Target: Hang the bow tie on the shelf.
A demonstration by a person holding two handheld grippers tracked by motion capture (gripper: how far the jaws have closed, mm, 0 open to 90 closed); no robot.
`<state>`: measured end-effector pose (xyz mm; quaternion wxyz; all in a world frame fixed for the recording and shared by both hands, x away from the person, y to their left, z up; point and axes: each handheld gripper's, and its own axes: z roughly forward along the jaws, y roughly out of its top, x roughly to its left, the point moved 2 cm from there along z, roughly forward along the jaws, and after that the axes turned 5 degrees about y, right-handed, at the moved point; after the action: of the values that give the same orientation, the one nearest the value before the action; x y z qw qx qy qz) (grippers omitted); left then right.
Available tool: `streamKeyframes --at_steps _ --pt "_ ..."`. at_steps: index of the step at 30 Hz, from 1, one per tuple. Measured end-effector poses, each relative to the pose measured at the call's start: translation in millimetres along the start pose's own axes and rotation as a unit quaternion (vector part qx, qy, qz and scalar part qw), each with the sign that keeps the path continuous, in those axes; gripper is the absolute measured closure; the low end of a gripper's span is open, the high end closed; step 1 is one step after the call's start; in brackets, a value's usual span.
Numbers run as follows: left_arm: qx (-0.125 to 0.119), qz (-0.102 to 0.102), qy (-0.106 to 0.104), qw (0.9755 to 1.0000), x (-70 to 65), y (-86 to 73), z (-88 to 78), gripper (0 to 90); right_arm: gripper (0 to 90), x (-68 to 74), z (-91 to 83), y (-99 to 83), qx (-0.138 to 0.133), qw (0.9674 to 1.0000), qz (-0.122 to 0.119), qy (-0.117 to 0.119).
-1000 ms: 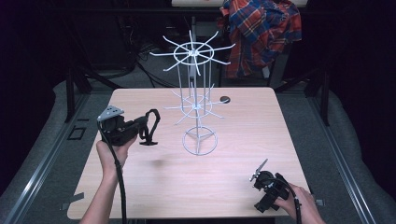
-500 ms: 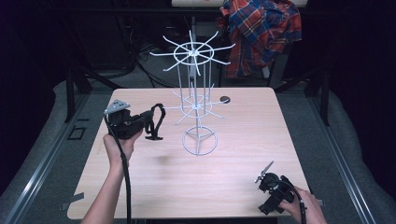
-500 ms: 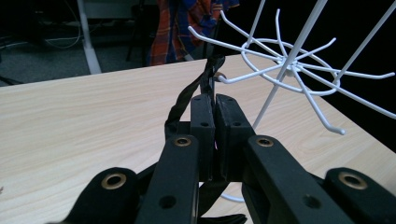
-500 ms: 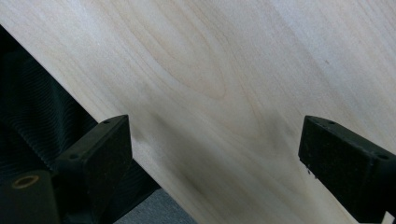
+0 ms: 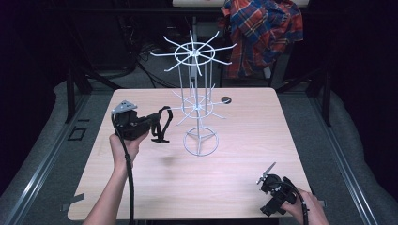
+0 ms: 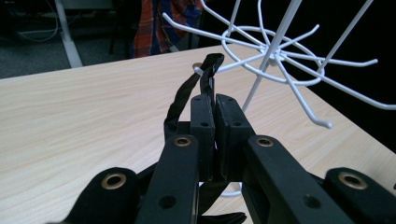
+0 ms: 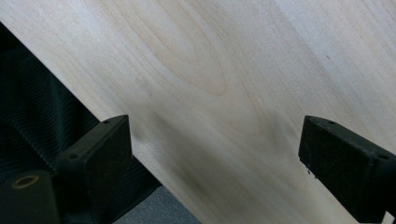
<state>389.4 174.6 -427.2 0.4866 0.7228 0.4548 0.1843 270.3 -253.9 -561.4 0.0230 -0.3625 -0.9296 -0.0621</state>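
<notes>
A black strap point(image 6: 205, 77), looped and limp, is pinched in the left gripper point(image 5: 155, 124) above the desk point(image 5: 141, 187), just beside the lower hooks of the upright white wire rack point(image 5: 199, 105).

No readable text, label, brand, number or sign on anything here.

Background items beyond and on the table.
Plaid shirt point(image 5: 263, 35) hangs behind; small dark disc point(image 5: 226, 99) lies on wooden table point(image 5: 263, 136).
</notes>
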Motion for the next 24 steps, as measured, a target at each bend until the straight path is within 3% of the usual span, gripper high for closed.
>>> streamKeyframes --at_steps 5,7,24 --pt "0.008 0.002 -0.001 1.0000 -1.2 -2.6 1.7 86.2 9.2 1.2 -1.5 2.4 0.008 0.9999 -0.007 -0.006" --pt "0.012 0.003 0.000 0.9999 -1.2 -3.5 2.8 86.2 9.2 1.0 0.6 2.2 -0.002 1.0000 -0.005 -0.002" --pt "0.035 0.007 0.001 0.9994 -1.7 -10.3 11.8 86.2 9.2 0.9 0.5 2.1 0.000 1.0000 -0.005 -0.001"
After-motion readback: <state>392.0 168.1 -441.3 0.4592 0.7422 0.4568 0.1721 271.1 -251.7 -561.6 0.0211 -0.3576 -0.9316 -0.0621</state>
